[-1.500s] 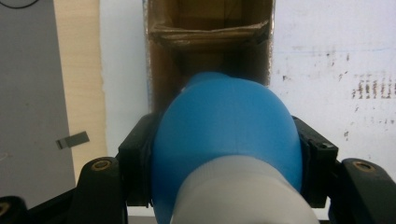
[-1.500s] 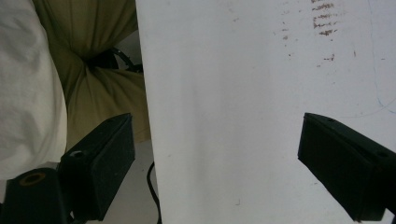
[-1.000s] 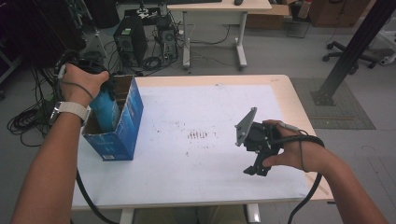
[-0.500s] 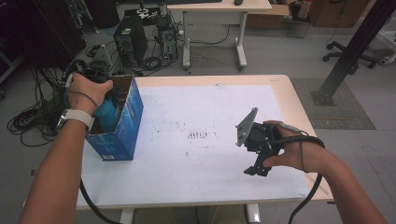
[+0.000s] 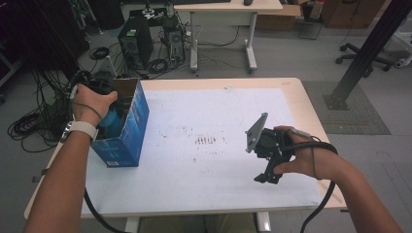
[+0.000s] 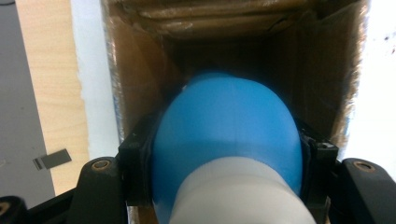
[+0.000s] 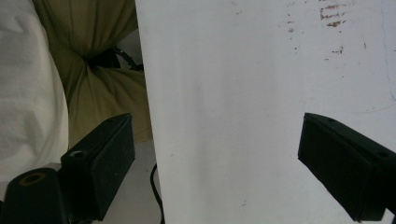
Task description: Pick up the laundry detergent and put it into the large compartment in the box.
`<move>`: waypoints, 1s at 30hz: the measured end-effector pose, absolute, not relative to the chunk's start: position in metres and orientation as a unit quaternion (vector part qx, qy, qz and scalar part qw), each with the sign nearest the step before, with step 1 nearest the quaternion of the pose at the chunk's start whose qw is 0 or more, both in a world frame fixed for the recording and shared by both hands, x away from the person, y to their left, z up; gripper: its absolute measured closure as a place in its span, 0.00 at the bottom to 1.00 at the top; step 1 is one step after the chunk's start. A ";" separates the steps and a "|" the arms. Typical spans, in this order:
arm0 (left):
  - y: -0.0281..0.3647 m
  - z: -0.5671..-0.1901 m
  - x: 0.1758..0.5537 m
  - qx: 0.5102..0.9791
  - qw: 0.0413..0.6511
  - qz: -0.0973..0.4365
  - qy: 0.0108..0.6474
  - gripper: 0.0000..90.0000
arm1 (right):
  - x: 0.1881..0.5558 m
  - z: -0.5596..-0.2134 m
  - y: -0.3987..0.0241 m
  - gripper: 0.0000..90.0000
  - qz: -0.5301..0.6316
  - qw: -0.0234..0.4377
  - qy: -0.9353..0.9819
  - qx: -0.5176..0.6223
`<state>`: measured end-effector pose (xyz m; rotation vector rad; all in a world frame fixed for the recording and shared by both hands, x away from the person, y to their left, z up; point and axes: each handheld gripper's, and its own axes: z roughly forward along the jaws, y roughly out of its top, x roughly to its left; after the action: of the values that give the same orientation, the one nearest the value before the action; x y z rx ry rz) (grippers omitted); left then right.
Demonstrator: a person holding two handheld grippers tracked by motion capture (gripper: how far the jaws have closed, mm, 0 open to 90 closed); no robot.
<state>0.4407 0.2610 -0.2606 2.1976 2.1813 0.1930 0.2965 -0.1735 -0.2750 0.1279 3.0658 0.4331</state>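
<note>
An open cardboard box [image 5: 127, 132] with blue outer sides stands on the table's left edge. My left gripper [image 5: 110, 115] reaches down into it from above, shut on a rounded blue object with a white part [image 6: 225, 140]. The jaws press on the object's two sides, and the box's brown inner walls [image 6: 140, 79] surround it. The box floor below is dark and hidden. My right gripper [image 5: 268, 175] hovers over the white mat [image 5: 214, 107] near the front right. It is open, with nothing between its fingers [image 7: 105, 158].
The white mat has small brown stains [image 5: 208, 141] at its middle. The wooden table edge [image 5: 311, 111] runs close on the right. Beyond the table are a computer tower [image 5: 132, 41], floor cables [image 5: 34, 121], a desk [image 5: 228, 9] and a black post [image 5: 369, 48].
My left hand has sunk lower, carrying the blue object deeper into the box. The right gripper has kept still.
</note>
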 end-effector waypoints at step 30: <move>0.263 -0.282 0.441 0.712 0.017 0.062 0.699 0.41 | 0.299 -0.279 -0.175 0.13 0.142 0.018 0.989 0.043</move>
<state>0.4414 0.2632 -0.2820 2.2132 2.1720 0.1929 0.2988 -0.1753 -0.2785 0.1335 3.0707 0.4407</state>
